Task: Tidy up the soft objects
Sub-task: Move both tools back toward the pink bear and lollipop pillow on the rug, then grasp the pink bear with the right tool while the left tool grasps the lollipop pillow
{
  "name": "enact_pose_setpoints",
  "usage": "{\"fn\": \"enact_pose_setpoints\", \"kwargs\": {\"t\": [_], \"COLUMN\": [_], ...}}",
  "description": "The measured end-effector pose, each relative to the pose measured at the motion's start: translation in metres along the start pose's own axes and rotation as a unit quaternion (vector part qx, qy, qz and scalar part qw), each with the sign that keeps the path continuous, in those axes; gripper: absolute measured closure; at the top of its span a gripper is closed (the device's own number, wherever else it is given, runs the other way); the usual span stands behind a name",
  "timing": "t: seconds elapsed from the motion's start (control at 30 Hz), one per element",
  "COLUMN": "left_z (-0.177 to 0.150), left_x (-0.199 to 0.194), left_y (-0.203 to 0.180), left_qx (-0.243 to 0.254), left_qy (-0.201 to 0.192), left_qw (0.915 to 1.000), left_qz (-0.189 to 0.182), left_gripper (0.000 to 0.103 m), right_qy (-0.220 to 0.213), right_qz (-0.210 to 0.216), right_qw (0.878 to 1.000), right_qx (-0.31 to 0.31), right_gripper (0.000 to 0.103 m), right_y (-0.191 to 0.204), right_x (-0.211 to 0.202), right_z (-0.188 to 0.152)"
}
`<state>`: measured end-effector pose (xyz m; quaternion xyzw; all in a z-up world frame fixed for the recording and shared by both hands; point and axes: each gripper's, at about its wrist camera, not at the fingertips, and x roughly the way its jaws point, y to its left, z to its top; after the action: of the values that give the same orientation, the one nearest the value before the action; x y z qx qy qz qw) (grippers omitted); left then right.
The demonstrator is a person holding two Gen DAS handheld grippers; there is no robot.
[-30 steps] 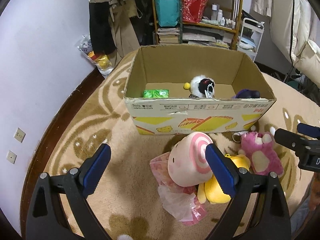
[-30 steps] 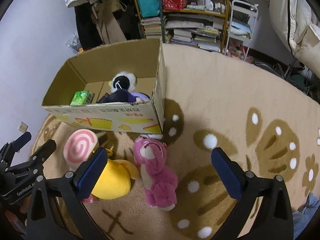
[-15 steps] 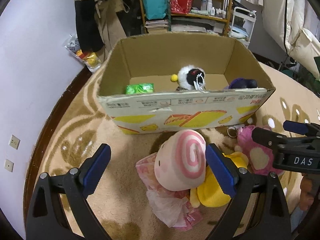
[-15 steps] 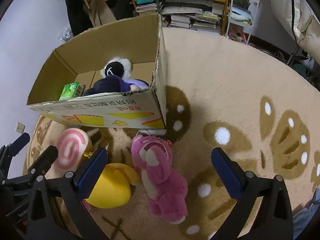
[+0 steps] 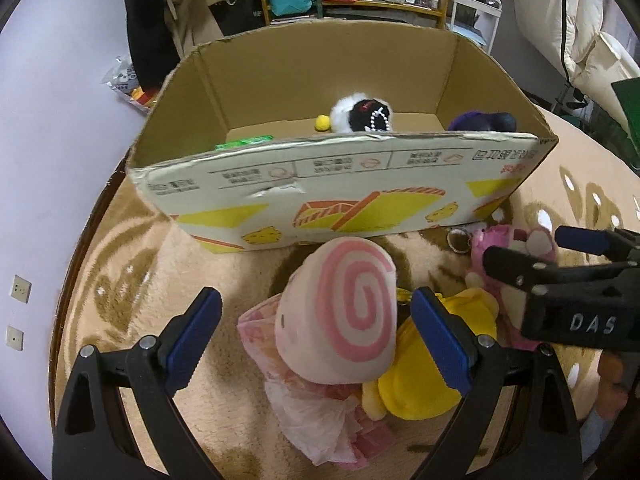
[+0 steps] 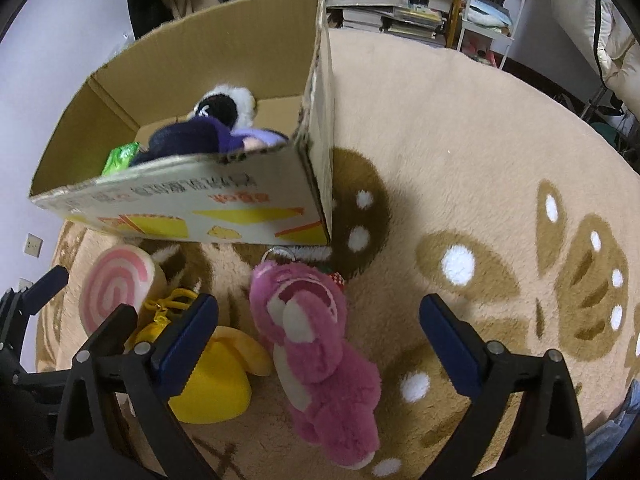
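Swirl plush [image 5: 340, 312] btwn open L gripper [image 5: 316, 340] jaws.

pink bear [image 6: 316, 344] between open right gripper [image 6: 318, 344] pads

Light: even indoor light, moderately bright, no glare.
Shadows: soft dark patch on the rug [image 6: 360, 208] beside the cardboard box [image 6: 240, 204].
Distortion: strong fisheye bending, black corners in both views.
Focus: mostly sharp, slightly soft toward edges.
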<state>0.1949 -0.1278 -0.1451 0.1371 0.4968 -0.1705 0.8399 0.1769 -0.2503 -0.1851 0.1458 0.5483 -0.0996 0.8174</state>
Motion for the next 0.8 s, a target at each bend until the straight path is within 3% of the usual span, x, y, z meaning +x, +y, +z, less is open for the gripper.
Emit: {"fn": "enact_pose_setpoints", "kwargs": {"t": [0.3, 0.57, 0.7, 0.8], "left_z": [-0.001, -0.002, -0.004, -0.005], "left_x": [0.009, 0.021, 0.024, 0.024], "left_y": [0.000, 0.007, 0.011, 0.015], "left_qx": [-0.003, -0.009, -0.016, -0.018], "left_qy": [0.015, 0.034, 0.039, 0.038], "left_qw": [0.9999, 0.9994, 0.9991, 0.9991], "left_qz": [-0.005, 0.002, -0.003, -0.008], "left_gripper": [0.008, 0.008, 0.009, 0.016], "right_qy": [0.017, 0.044, 0.054, 0.052], "right_qz": [0.000, 0.017, 0.036, 0.044], "right_qw": [1.000, 0.999, 0.998, 0.998], "right_qx": [0.004, 0.008, 0.007, -0.001], "right_gripper": [0.001, 0.023, 0.042, 0.052], "right_y": [-0.004, -0.007, -0.007, -0.002], "right_x": [0.012, 0.023, 0.027, 0.026], "right_z": [0.006, 0.006, 0.004, 0.003]}}
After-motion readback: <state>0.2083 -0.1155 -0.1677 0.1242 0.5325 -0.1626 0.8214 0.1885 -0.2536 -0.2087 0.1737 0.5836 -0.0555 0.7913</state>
